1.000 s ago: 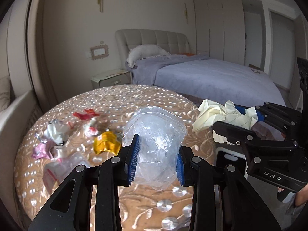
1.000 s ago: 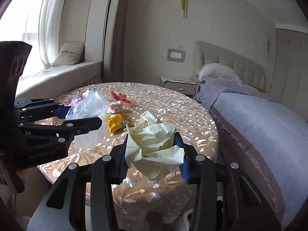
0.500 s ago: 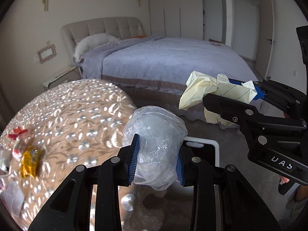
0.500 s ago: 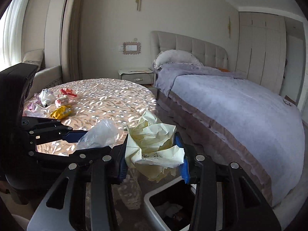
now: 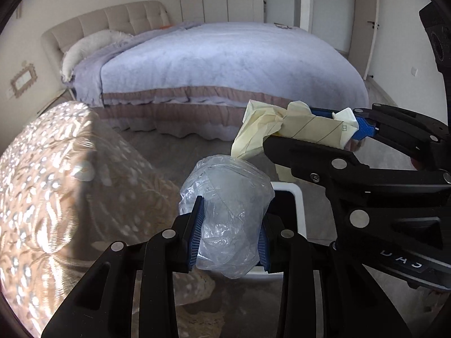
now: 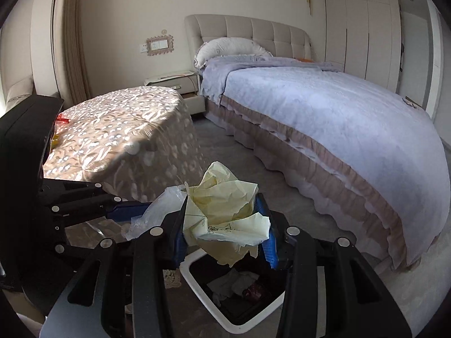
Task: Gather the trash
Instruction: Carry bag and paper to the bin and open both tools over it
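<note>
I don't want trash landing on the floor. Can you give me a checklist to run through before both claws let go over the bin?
1. Left claw grips the clear plastic bag: ok.
2. Right claw grips the crumpled yellow paper: ok.
3. Paper is over the open bin: ok in the right wrist view, where it hangs above the dark opening.
4. Bag is over the bin: cannot tell; the bag hides most of the rim in the left wrist view.
5. Bin has room: ok, only a few scraps show inside.
6. Tablecloth is apart from the bin opening: ok.
</note>
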`<control>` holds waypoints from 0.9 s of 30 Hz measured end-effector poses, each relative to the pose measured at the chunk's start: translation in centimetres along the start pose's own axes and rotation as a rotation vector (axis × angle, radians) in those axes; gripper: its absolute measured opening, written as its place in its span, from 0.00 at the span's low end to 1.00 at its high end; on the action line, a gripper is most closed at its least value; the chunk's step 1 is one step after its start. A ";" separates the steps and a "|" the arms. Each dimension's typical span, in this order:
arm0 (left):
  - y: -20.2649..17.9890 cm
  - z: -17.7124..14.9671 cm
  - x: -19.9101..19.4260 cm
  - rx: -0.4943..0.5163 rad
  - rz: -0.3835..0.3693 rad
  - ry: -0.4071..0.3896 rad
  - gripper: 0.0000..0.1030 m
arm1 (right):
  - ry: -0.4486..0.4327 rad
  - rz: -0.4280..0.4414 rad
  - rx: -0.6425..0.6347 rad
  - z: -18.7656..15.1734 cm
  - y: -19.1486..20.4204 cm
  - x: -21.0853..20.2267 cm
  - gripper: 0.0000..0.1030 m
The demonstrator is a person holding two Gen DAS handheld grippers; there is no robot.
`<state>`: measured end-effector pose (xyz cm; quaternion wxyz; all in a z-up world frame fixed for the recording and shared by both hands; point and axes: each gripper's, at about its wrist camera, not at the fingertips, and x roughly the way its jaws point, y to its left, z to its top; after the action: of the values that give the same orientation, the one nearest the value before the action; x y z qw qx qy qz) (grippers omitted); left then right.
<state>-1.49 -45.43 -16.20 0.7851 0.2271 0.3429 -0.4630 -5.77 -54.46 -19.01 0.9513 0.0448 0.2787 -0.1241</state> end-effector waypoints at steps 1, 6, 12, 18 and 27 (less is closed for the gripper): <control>-0.1 0.1 0.8 0.000 -0.022 0.020 0.32 | 0.012 -0.011 0.006 -0.2 -0.4 0.5 0.43; -1.6 0.6 4.6 0.037 -0.096 0.076 0.57 | 0.062 -0.064 0.026 -1.1 -2.3 2.1 0.43; -3.0 -0.3 7.6 0.122 -0.014 0.147 0.95 | 0.121 -0.088 0.038 -2.0 -3.3 4.2 0.43; -2.3 -0.7 4.7 0.155 0.059 0.117 0.95 | 0.148 -0.079 0.054 -2.4 -3.4 5.3 0.43; -1.0 -3.0 -3.1 0.142 0.093 0.009 0.95 | 0.192 -0.046 0.043 -2.6 -1.9 7.1 0.54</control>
<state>-4.41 -42.12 -15.85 0.7860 0.2999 0.3021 -0.4483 -1.80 -57.38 -25.11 0.9159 0.0704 0.3669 -0.1468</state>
